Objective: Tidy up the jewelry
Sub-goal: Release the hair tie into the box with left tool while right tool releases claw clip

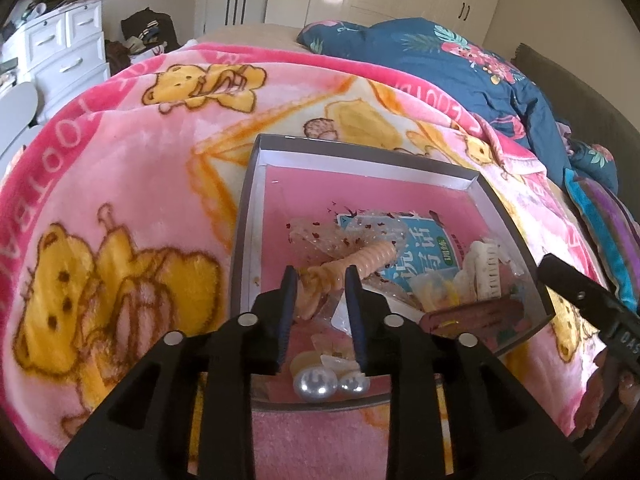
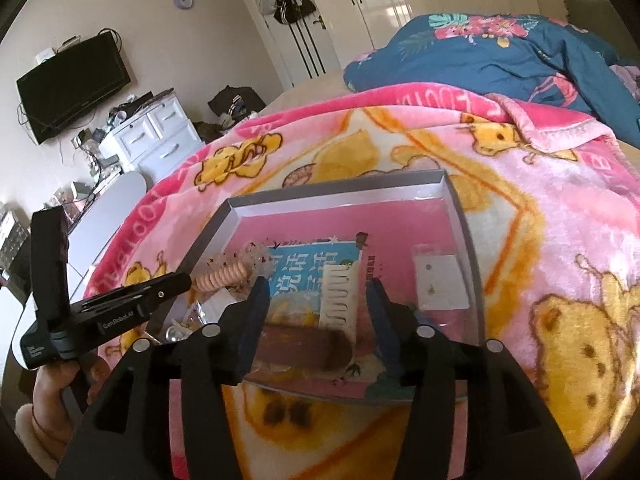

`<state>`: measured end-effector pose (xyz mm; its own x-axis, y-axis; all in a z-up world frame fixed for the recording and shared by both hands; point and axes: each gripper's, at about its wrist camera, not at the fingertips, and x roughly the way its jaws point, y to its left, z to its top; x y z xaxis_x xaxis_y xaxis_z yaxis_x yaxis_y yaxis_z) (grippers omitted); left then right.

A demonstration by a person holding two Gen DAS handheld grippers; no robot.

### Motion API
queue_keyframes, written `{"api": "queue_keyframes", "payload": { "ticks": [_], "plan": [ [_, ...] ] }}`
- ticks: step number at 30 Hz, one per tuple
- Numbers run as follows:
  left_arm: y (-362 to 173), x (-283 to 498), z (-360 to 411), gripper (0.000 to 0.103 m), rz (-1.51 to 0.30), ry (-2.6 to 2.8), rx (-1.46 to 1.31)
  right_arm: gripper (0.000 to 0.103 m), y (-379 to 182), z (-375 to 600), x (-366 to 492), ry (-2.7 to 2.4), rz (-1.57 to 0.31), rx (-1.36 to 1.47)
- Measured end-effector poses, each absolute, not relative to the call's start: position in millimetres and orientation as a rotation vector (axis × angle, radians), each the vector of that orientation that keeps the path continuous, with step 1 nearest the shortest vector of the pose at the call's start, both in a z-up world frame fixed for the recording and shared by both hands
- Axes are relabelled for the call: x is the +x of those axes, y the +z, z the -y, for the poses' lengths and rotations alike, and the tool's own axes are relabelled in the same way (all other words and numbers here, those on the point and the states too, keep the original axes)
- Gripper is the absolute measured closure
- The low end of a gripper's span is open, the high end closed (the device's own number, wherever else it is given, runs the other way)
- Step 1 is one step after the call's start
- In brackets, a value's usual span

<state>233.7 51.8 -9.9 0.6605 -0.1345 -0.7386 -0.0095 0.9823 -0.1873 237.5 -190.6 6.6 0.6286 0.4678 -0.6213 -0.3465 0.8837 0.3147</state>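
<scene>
Over grey tray (image 1: 245, 216), left gripper (image 1: 320, 276) around coil tie (image 1: 360, 262)

Two black handheld tongs with blue finger pads reach forward side by side. The left tongs (image 1: 321, 280) are parted a little, their fingers (image 1: 289, 292) angled downward with a moderate gap between them. The right tongs (image 2: 318, 294) are spread wider, their fingers (image 2: 256, 304) well apart and also tilted down. In the right wrist view, the person's left hand (image 2: 52, 396) grips the handle of the left tongs from below, at the lower left edge.
</scene>
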Motion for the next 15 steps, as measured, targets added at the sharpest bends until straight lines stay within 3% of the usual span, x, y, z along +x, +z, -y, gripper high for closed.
{"api": "queue_keyframes", "payload": {
  "ticks": [6, 15],
  "plan": [
    [-5, 228, -48, 0.071, -0.839, -0.077, -0.172, 0.028, 17, 206, 222, 0.448, -0.724, 0.186],
    [19, 204, -40, 0.046, -0.780, -0.094, -0.156, 0.011, 33, 223, 189, 0.420, -0.668, 0.134]
  ]
}}
